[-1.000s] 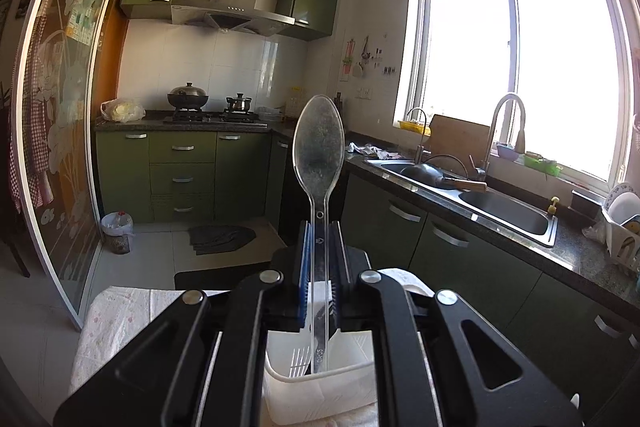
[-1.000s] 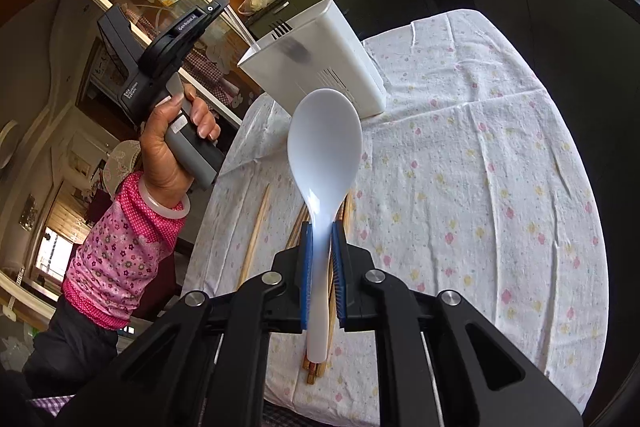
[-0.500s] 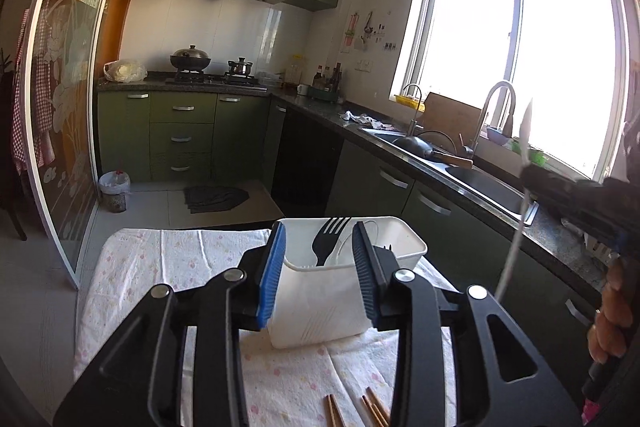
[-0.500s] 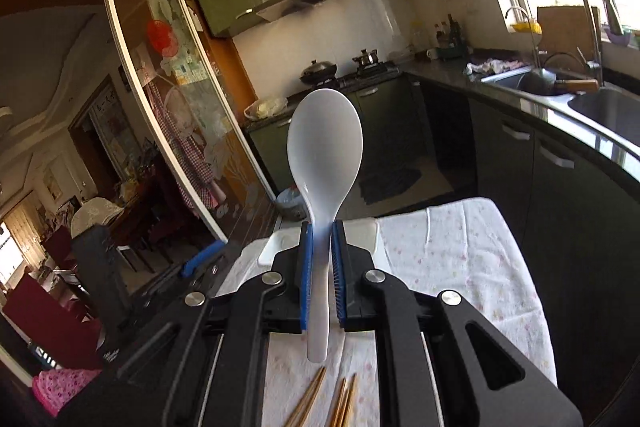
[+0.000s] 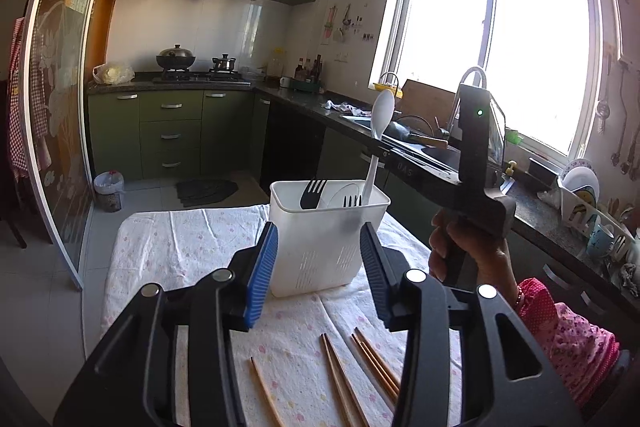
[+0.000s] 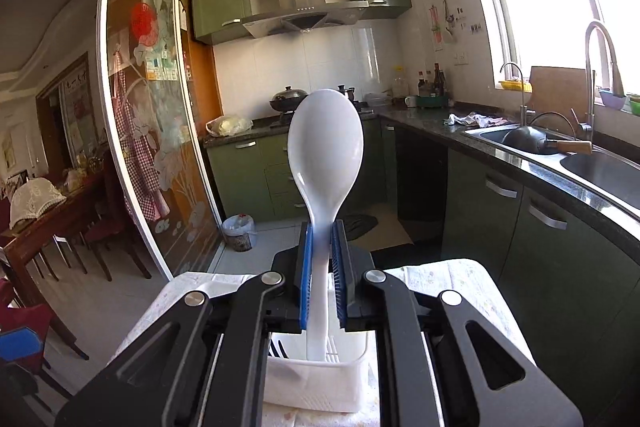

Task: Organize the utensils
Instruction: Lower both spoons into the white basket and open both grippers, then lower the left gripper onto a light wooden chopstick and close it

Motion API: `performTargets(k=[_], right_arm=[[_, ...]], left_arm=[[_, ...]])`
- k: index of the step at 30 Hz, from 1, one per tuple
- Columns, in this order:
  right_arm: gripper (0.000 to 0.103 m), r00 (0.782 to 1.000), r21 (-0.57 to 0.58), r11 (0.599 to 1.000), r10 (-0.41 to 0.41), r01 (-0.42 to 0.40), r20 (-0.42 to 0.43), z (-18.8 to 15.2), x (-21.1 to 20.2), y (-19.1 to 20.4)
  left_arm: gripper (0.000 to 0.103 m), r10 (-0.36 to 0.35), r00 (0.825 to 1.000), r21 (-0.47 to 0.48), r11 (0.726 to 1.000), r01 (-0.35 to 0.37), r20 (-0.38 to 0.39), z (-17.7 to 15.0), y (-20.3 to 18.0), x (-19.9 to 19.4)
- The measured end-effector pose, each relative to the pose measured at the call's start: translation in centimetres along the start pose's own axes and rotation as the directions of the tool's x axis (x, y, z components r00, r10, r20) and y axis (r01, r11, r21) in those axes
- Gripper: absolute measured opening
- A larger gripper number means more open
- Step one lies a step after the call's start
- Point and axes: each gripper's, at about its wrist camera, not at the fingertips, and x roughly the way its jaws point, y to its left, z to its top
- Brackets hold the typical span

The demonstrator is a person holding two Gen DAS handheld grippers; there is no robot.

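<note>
A white utensil holder (image 5: 320, 219) stands on the flowered tablecloth (image 5: 180, 247), with two black forks (image 5: 312, 193) and a clear spoon (image 5: 344, 191) inside. My left gripper (image 5: 319, 239) sits just in front of it, jaws opening, nothing between the pads. My right gripper (image 6: 321, 267) is shut on the handle of a white spoon (image 6: 325, 155), bowl up. The handle's end dips into the holder (image 6: 316, 383). In the left wrist view the white spoon (image 5: 380, 119) rises from the holder's far right corner. Several wooden chopsticks (image 5: 360, 359) lie on the cloth, closest to the camera.
A person's hand (image 5: 472, 251) in a pink sleeve holds the right gripper's handle at the table's right side. A dark counter with a sink (image 6: 560, 151) runs along the right. A glass sliding door (image 6: 160, 131) stands to the left, and green cabinets (image 5: 172, 131) lie beyond.
My left gripper let go of the clear spoon, which now stands in the holder, then opened and drew back. My right gripper swung the white spoon up from the table to the holder.
</note>
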Motion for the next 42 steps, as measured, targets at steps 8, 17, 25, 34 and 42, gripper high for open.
performTargets(k=[8, 17, 25, 34, 42], right_arm=[[0.028, 1.000, -0.030, 1.000, 0.003, -0.004, -0.026, -2.8, 0.6, 0.0], [0.046, 0.998, 0.012, 0.999, 0.052, -0.052, -0.021, -3.3, -5.4, -0.8], [0.083, 0.955, 0.001, 0.985, 0.166, -0.171, -0.244, -6.5, -12.0, -1.4], [0.080, 0.864, 0.039, 0.991, 0.132, -0.129, -0.485, -10.8, -14.4, -3.6], [0.073, 0.822, 0.033, 0.993, 0.114, -0.115, -0.558, -11.9, -15.1, -4.6]], left_arm=[[0.041, 0.001, 0.999, 0.008, 1.000, 0.000, -0.032, -0.3, -0.1, 0.1], [0.063, 0.015, 0.990, 0.012, 1.000, -0.013, -0.142, -1.1, -0.6, 0.7], [0.088, 0.112, 0.857, 0.056, 0.994, -0.097, -0.503, -4.8, 0.2, 4.9], [0.062, 0.061, 0.622, -0.078, 0.978, -0.194, -0.781, -9.7, 2.9, 9.8], [0.020, 0.116, 0.523, -0.067, 0.946, -0.318, -0.844, -11.5, 4.8, 12.0]])
